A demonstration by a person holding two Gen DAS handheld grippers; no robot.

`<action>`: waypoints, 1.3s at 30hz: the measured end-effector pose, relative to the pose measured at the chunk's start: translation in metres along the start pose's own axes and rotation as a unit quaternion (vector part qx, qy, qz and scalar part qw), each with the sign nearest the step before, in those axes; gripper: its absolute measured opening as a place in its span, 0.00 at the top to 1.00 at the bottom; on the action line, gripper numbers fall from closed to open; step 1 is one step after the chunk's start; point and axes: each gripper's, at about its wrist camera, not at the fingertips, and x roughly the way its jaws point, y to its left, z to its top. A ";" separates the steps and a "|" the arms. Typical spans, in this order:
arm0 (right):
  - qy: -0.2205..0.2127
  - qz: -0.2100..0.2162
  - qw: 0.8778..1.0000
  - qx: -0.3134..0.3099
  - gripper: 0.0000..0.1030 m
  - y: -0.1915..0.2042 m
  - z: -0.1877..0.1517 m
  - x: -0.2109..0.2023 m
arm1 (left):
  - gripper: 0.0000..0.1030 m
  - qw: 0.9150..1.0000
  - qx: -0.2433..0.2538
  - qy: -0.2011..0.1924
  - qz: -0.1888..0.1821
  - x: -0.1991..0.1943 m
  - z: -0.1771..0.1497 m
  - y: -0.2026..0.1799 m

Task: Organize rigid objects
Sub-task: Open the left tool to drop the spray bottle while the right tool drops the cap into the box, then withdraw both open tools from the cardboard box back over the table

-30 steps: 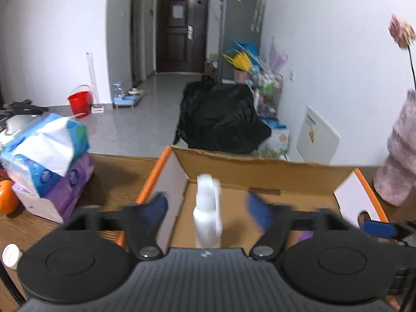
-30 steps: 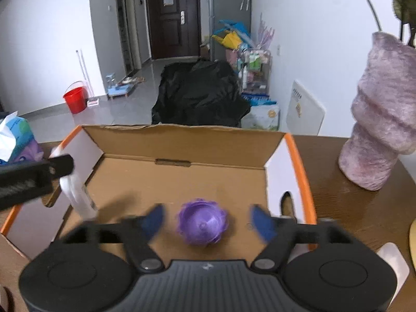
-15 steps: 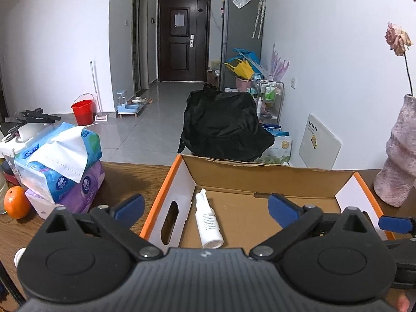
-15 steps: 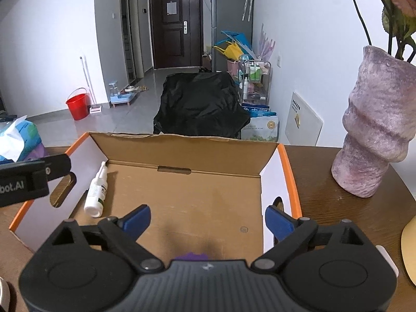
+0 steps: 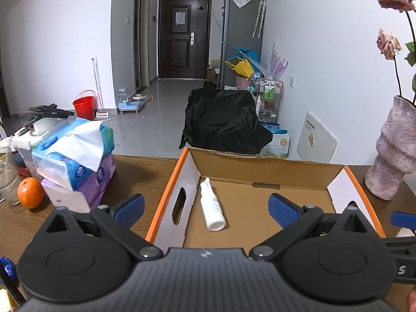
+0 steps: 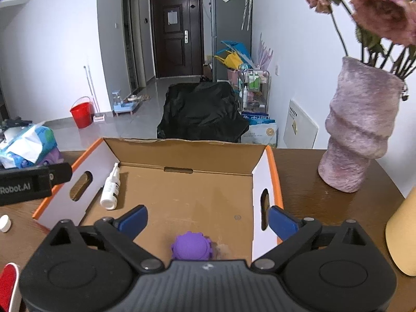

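The cardboard box (image 6: 182,156) floor lies mostly bare between the white spray bottle (image 6: 110,188) by its left wall and the purple ball (image 6: 192,247) at its near edge

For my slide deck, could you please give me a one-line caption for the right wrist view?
Open right gripper above a cardboard box holding a white bottle and purple toy.

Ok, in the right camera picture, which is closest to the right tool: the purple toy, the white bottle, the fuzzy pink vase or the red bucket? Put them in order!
From the right tool:
1. Purple toy, just under it, in the box.
2. White bottle, lying at the box's left wall.
3. Fuzzy pink vase, on the table, far right.
4. Red bucket, on the floor, far left.
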 end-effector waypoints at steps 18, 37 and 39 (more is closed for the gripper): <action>-0.063 -0.001 0.998 -0.019 0.00 0.004 -0.039 -0.121 | 0.00 0.999 -0.018 -0.034 -0.026 -0.108 -0.027 0.014; -0.074 -0.006 0.996 -0.052 0.00 -0.005 -0.123 -0.228 | 0.00 0.999 0.010 -0.052 -0.010 -0.240 -0.091 0.052; -0.076 -0.005 0.996 -0.052 0.00 -0.007 -0.132 -0.238 | 0.00 0.999 0.010 -0.052 -0.007 -0.250 -0.099 0.058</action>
